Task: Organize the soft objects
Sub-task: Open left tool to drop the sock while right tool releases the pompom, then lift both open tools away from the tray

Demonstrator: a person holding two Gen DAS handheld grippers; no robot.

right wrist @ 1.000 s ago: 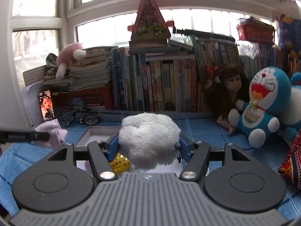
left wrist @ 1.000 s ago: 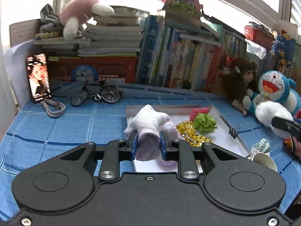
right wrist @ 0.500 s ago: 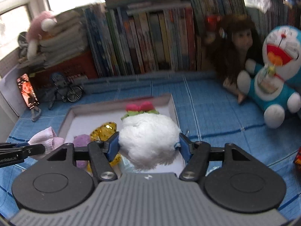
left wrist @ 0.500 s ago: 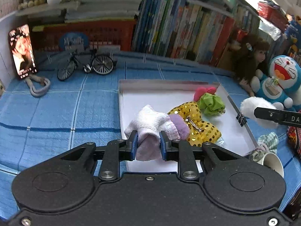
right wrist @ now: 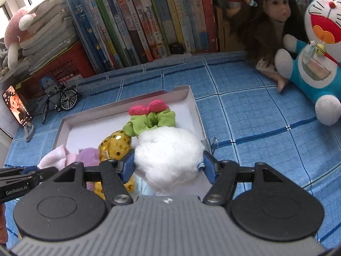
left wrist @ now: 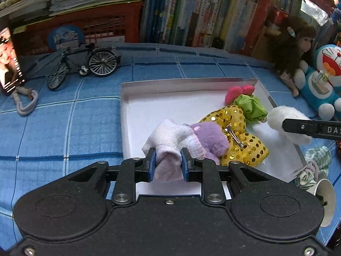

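My left gripper (left wrist: 168, 162) is shut on a pale pink sock (left wrist: 170, 136) and holds it low over the near part of the white box (left wrist: 153, 106). My right gripper (right wrist: 168, 166) is shut on a white fluffy ball (right wrist: 168, 149), held over the box's right side (right wrist: 194, 108); the ball also shows in the left wrist view (left wrist: 283, 119). In the box lie a purple plush piece (left wrist: 210, 137), a gold sequin bow (left wrist: 236, 128), a green scrunchie (left wrist: 252, 106) and a pink bow (left wrist: 238, 90).
A Doraemon plush (right wrist: 317, 59) and a doll (right wrist: 268, 27) sit at the right. A model bicycle (left wrist: 83, 64), a phone (left wrist: 9, 57) and a hair tie (left wrist: 25, 100) lie at the left. Books (left wrist: 202, 12) line the back. A paper cup (left wrist: 321, 194) stands right of the box.
Both grippers have tilted down and moved closer over the box, each still holding its soft object. The sock now hangs beside the purple plush piece.
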